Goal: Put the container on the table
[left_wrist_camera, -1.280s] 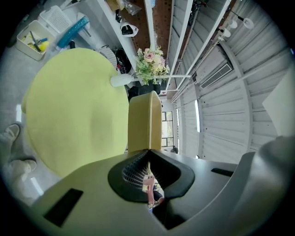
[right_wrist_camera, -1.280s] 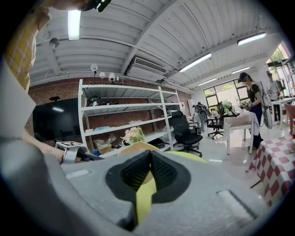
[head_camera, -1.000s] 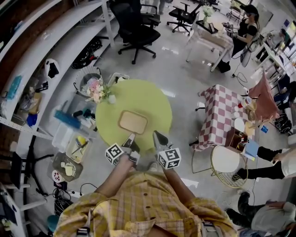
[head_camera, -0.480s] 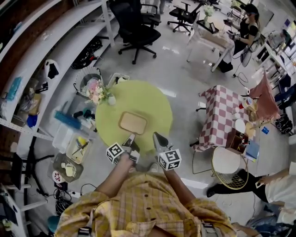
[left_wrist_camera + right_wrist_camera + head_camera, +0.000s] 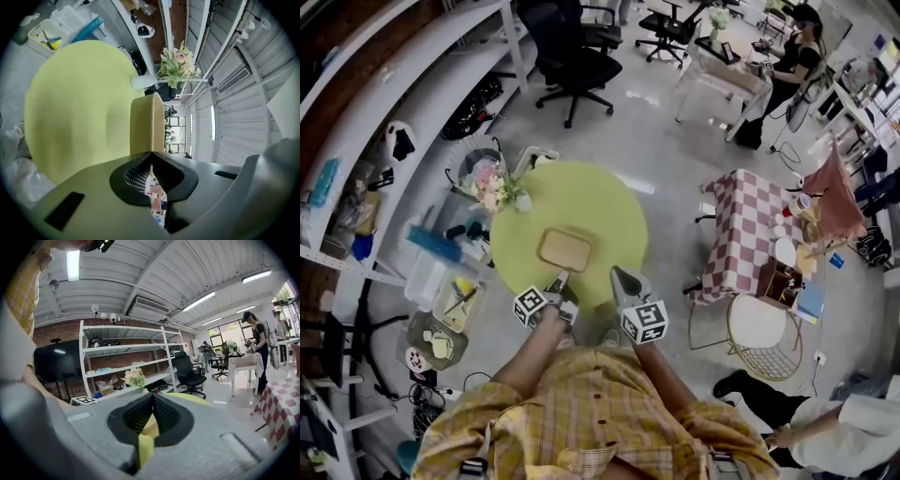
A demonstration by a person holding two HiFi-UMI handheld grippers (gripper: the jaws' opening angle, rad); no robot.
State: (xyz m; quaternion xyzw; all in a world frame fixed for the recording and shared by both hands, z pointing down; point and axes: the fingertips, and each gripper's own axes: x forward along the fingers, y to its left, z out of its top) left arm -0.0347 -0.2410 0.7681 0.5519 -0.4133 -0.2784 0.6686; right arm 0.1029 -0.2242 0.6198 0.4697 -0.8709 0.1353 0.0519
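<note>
Two grippers at bench [image 5: 591,192] edge: L gripper [image 5: 559,279] fingers pinch tan tray [image 5: 564,249] near rim, prob. to seat it flat; R gripper [image 5: 618,274] fingers pressed together, empty.

A round yellow-green worktop [image 5: 581,202] was seen from above, with a flat tan container [image 5: 563,249] laid on it a little towards 6 o'clock of its middle. The left gripper [image 5: 561,278] was held at the container's 6 o'clock edge, its narrow tip touching or almost touching that edge; which of the two could not be told. The right gripper [image 5: 622,277] was held at the container's 4 o'clock, apart from it, over the worktop's rim. A bunch of flowers [image 5: 492,185] was stood at the worktop's 10 o'clock rim. A black office chair [image 5: 572,61] was placed well beyond at 12 o'clock, a checkered table [image 5: 750,230] at 3 o'clock, and white shelving [image 5: 412,103] at 9 o'clock.
</note>
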